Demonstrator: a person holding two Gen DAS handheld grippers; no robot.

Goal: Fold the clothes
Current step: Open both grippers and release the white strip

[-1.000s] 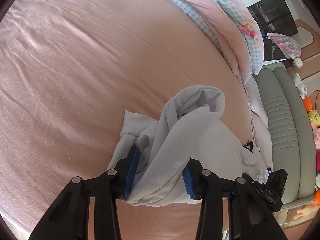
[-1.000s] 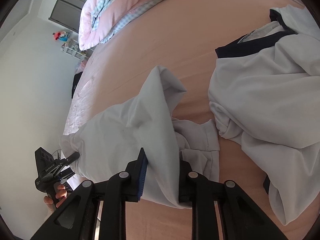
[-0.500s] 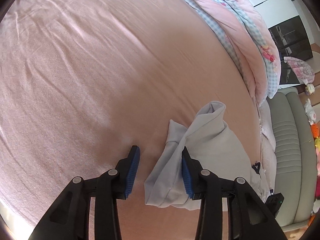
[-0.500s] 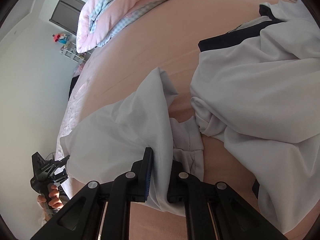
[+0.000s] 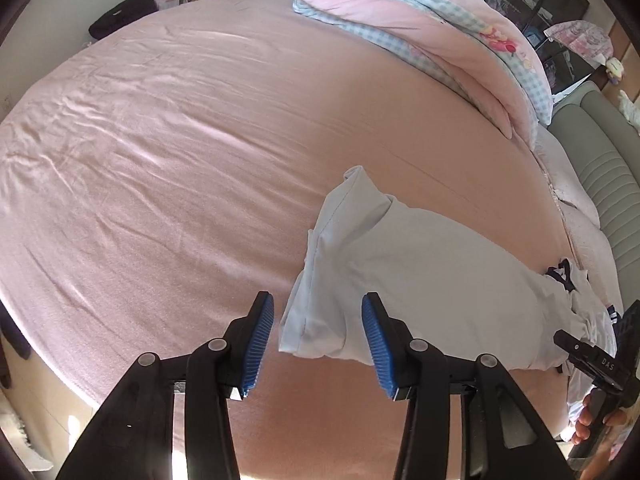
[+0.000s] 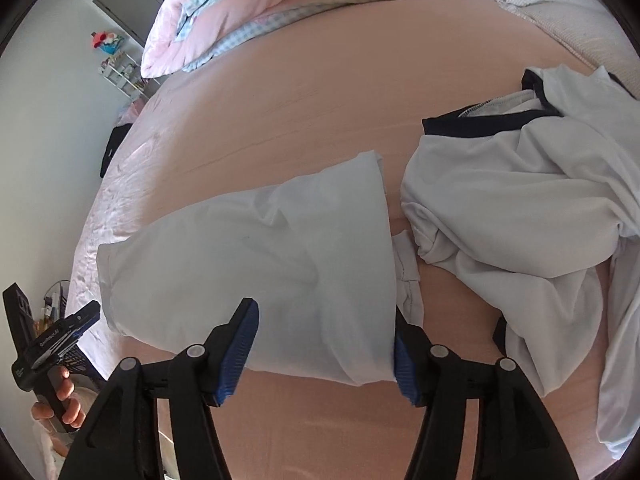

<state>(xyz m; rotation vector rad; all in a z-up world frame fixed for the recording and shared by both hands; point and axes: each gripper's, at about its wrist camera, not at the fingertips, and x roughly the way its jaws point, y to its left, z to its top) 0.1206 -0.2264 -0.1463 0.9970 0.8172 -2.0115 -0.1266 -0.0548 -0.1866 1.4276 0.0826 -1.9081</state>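
Note:
A folded pale grey-white garment (image 5: 408,280) lies on the pink bed sheet (image 5: 160,160). It also shows in the right wrist view (image 6: 272,264) as a flat folded bundle. My left gripper (image 5: 318,340) is open, its blue pads either side of the garment's near left end, holding nothing. My right gripper (image 6: 322,348) is open wide at the garment's near right end, with cloth lying between the pads. A second white garment with dark trim (image 6: 520,200) lies crumpled to the right.
A pink and blue-checked duvet (image 5: 420,28) is heaped at the far side of the bed. A grey-green padded sofa (image 5: 608,184) runs along the right. The near bed edge is just below the grippers.
Both grippers have opened and let go of the pale garment. It now lies flat and folded on the sheet. Both grippers have drawn back and tilted up.

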